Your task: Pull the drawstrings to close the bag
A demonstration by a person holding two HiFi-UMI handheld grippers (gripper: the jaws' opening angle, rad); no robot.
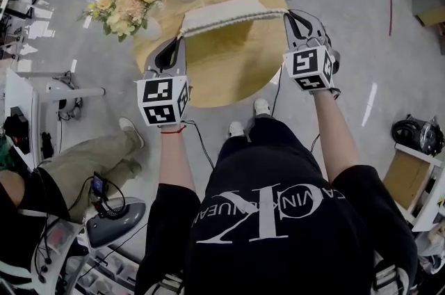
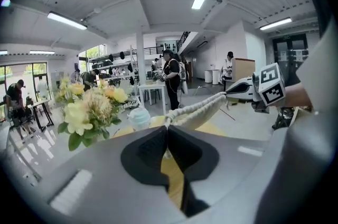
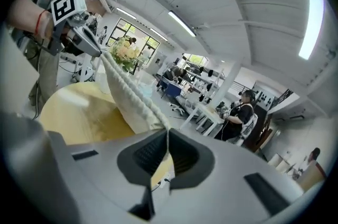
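Stretching the bag (image 1: 229, 15) taut, long axis left-right; left tool (image 1: 182, 39) and right tool (image 1: 287, 14) both clamped on drawstrings (image 2: 198, 106).

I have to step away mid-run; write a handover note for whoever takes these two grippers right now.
Left gripper: shut on the white rope drawstring at the bag's left end.
Right gripper: shut on the drawstring at the bag's right end.
Cream fabric bag: held stretched between both grippers over the round wooden table.
Done: both drawstring ends gripped, cord taut.
Left: pull the ends apart until the mouth gathers; it looks ungathered from the head view.
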